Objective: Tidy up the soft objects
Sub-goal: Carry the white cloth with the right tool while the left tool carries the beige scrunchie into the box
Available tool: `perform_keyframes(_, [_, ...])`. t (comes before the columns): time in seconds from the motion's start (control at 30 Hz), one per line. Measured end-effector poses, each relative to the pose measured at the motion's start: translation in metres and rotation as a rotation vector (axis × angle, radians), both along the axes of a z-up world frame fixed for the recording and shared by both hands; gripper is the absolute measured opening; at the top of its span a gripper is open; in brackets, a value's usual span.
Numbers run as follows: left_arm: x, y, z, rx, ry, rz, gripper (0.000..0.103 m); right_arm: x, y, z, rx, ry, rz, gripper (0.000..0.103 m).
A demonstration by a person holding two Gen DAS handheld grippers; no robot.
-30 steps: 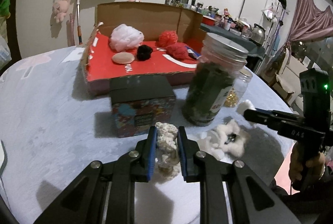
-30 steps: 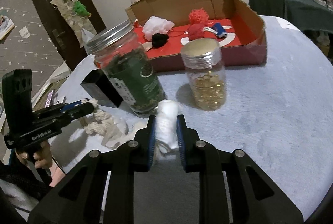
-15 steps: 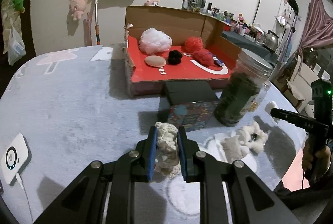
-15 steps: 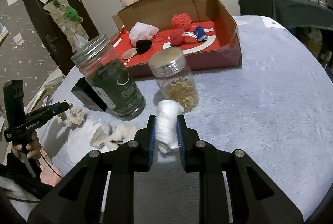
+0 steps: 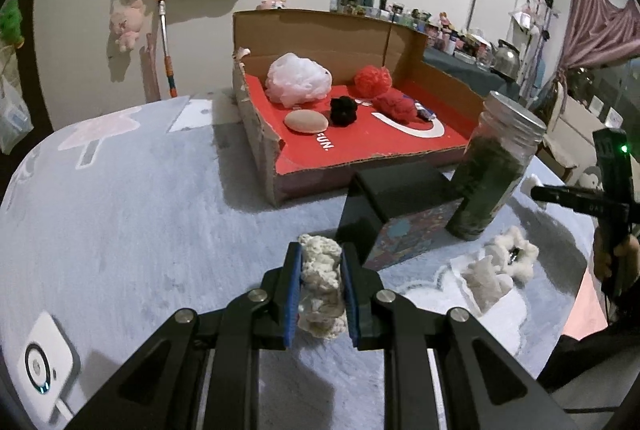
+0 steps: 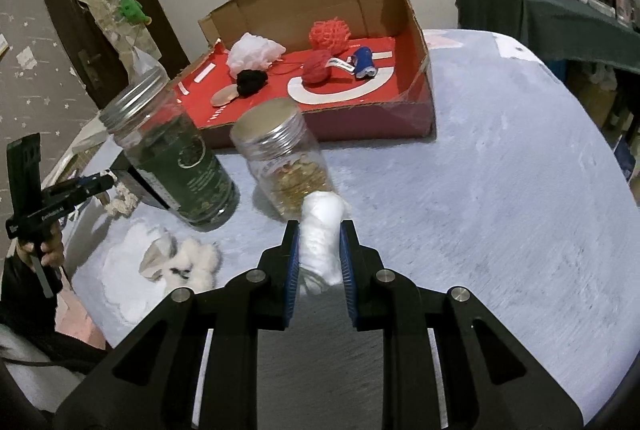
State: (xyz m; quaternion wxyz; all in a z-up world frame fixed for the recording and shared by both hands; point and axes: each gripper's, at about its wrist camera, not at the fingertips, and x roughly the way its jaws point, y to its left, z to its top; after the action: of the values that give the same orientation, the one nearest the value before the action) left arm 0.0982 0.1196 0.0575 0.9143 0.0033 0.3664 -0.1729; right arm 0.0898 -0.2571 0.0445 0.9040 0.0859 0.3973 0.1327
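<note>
My left gripper (image 5: 320,290) is shut on a cream knitted piece (image 5: 320,282), held over the grey table in front of a black-lidded tin (image 5: 400,206). My right gripper (image 6: 320,250) is shut on a white soft roll (image 6: 322,234), just in front of a jar of golden bits (image 6: 288,162). Beyond stands a cardboard box with a red floor (image 5: 360,150) (image 6: 416,86). It holds a white mesh puff (image 5: 298,80), a red puff (image 5: 373,80), a black pompom (image 5: 343,110), a beige pad (image 5: 306,121) and red yarn (image 5: 396,106). White fluffy pieces (image 5: 508,258) (image 6: 188,258) lie on the table.
A tall jar of dark green contents (image 5: 496,170) (image 6: 176,158) stands beside the tin. A white device with a ring light (image 5: 44,366) lies at the table's near left edge. A dark-clothed table full of items (image 6: 560,14) stands behind on the right.
The left gripper has slid leftward, so the tin and green jar now sit to its right. The right gripper has moved right, past the jars. Both keep their hold.
</note>
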Motion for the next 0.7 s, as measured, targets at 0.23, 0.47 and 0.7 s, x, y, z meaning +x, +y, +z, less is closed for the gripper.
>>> perform_keyframes(0.23, [0.017, 0.003, 0.001, 0.023, 0.000, -0.041, 0.020, 0.013, -0.007, 0.003, -0.043, 0.002, 0.002, 0.018])
perform_keyframes(0.47, [0.029, 0.003, 0.025, 0.072, -0.034, -0.092, 0.020, 0.029, -0.009, 0.018, -0.089, -0.026, 0.027, 0.018])
perform_keyframes(0.7, [0.045, -0.008, 0.061, 0.136, -0.113, -0.130, 0.020, 0.052, -0.005, 0.042, -0.139, -0.067, 0.064, 0.018])
